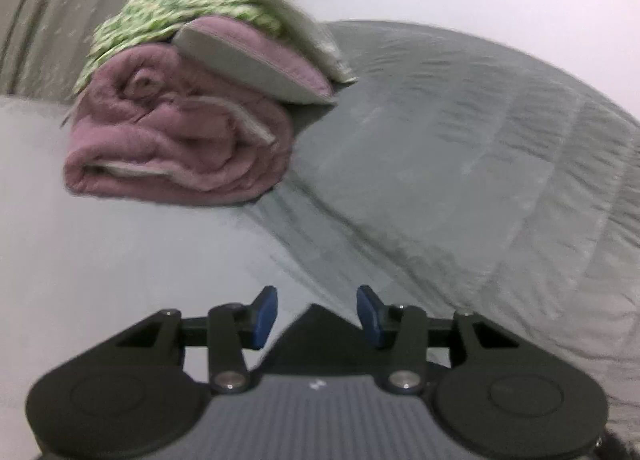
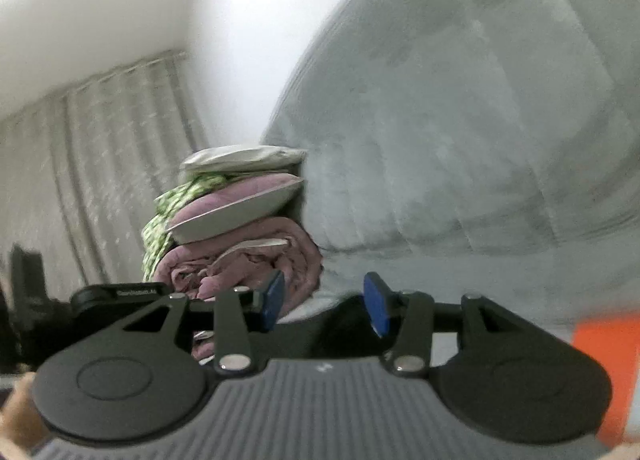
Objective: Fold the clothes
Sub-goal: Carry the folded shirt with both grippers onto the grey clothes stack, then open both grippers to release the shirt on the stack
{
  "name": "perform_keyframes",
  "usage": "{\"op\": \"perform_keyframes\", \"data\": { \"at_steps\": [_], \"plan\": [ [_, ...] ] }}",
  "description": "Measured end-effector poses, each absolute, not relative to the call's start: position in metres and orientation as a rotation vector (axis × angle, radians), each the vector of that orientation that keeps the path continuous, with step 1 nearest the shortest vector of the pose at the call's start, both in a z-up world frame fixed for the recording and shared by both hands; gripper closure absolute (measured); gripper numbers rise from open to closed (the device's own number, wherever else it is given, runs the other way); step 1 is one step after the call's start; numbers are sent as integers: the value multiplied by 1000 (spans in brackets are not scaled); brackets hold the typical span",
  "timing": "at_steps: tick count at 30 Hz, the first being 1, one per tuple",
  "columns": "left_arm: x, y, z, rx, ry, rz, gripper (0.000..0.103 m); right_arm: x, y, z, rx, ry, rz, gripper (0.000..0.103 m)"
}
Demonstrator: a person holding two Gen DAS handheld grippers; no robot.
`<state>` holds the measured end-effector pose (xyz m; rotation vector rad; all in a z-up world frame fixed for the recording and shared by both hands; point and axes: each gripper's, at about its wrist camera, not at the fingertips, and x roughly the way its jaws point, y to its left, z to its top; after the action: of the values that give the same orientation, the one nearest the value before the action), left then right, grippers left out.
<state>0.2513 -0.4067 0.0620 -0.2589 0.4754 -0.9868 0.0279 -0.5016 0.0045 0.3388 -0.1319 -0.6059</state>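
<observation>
Nearest in the left wrist view, the left gripper (image 1: 317,316) hangs low over a pale grey sheet (image 1: 120,260), its blue pads (image 1: 264,318) standing apart with nothing between them, released; in the right wrist view the right gripper (image 2: 326,306) is likewise released, its blue pads (image 2: 377,308) parted around empty air, and the whole picture is tilted and blurred; part of a hand (image 2: 18,412) shows at the lower left edge of that view, and an orange patch (image 2: 600,364) at the lower right, too blurred to name; no container shows in either view; beyond the left gripper lies a stack of folded clothes (image 1: 176,139) on the sheet, well apart from the pads: a thick mauve folded piece at the bottom, a mauve piece with a pale lining above it, a green-and-white patterned cloth (image 1: 160,19) on top; the right wrist view shows the same stack (image 2: 240,244) with a pale folded piece crowning it; just beside the stack, touching it, rises a large grey-green quilt (image 1: 460,139); farthest back hangs a pale curtain (image 2: 100,159) against a white wall (image 2: 240,19); only the right view shows a dark device (image 2: 116,296) at the left.
</observation>
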Motion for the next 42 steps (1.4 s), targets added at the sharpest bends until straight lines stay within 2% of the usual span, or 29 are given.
{"op": "perform_keyframes", "data": {
  "at_steps": [1, 6, 9, 13, 15, 17, 18, 20, 22, 25, 29, 37, 39, 42],
  "plan": [
    [247, -408, 58, -243, 468, -1011, 68, 34, -504, 4, 316, -118, -591, 55],
    [244, -422, 17, -146, 536, -1016, 70, 65, -507, -17, 236, 36, -604, 62],
    [246, -424, -7, -144, 568, -1001, 70, 79, -511, -37, 223, 161, -628, 62],
    [245, -425, -11, -158, 576, -984, 70, 77, -512, -38, 217, 147, -628, 62],
    [244, -425, -4, -163, 605, -966, 65, 71, -512, -33, 249, 126, -621, 64],
    [239, -423, 5, -163, 630, -952, 45, 64, -511, -28, 269, 116, -615, 62],
    [234, -422, 10, -154, 641, -945, 39, 61, -510, -26, 277, 112, -611, 60],
    [223, -419, 21, -131, 642, -929, 13, 50, -508, -18, 279, 113, -612, 59],
    [210, -415, 31, -109, 636, -911, 5, 38, -504, -11, 291, 118, -614, 59],
    [190, -404, 45, -111, 631, -877, 1, 16, -502, 2, 332, 124, -612, 56],
    [169, -385, 60, -137, 677, -837, 1, -11, -495, 21, 349, 144, -621, 52],
    [124, -345, 87, -102, 731, -799, 0, -50, -466, 58, 376, 208, -630, 36],
    [111, -334, 94, -87, 738, -770, 0, -57, -457, 65, 384, 226, -630, 28],
    [94, -322, 104, -49, 769, -734, 0, -65, -445, 73, 417, 257, -619, 24]
  ]
}}
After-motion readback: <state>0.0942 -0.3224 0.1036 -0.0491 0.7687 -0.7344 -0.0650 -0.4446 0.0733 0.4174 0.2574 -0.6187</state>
